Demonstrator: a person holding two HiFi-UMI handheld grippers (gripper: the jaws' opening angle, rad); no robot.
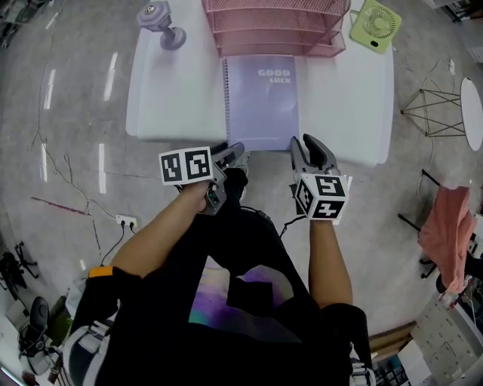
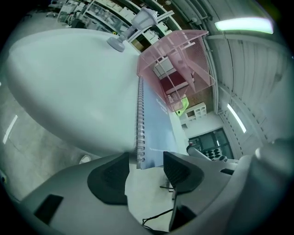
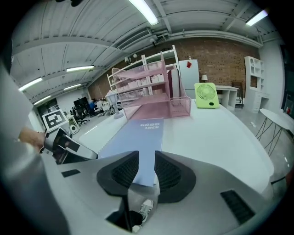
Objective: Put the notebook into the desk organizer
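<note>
A lavender spiral notebook (image 1: pixel 263 102) lies flat on the white table (image 1: pixel 347 98), its far edge touching the pink mesh desk organizer (image 1: pixel 275 26). Its near edge reaches the table's front edge. My left gripper (image 1: pixel 232 151) is open wide at the near left corner. In the left gripper view, the spiral corner of the notebook (image 2: pixel 154 128) sits between the parted jaws of the left gripper (image 2: pixel 146 160), untouched. My right gripper (image 1: pixel 306 145) is at the near right corner. There the notebook (image 3: pixel 138 137) shows in the narrow gap of the right gripper (image 3: pixel 146 161), whose pads stand apart from it.
A green desk fan (image 1: pixel 375 25) stands at the table's back right, beside the organizer (image 3: pixel 151 98). A purple dumbbell-shaped object (image 1: pixel 161 22) lies at the back left. A wire-frame stool (image 1: pixel 434 109) and a chair with pink cloth (image 1: pixel 451 234) stand on the floor to the right.
</note>
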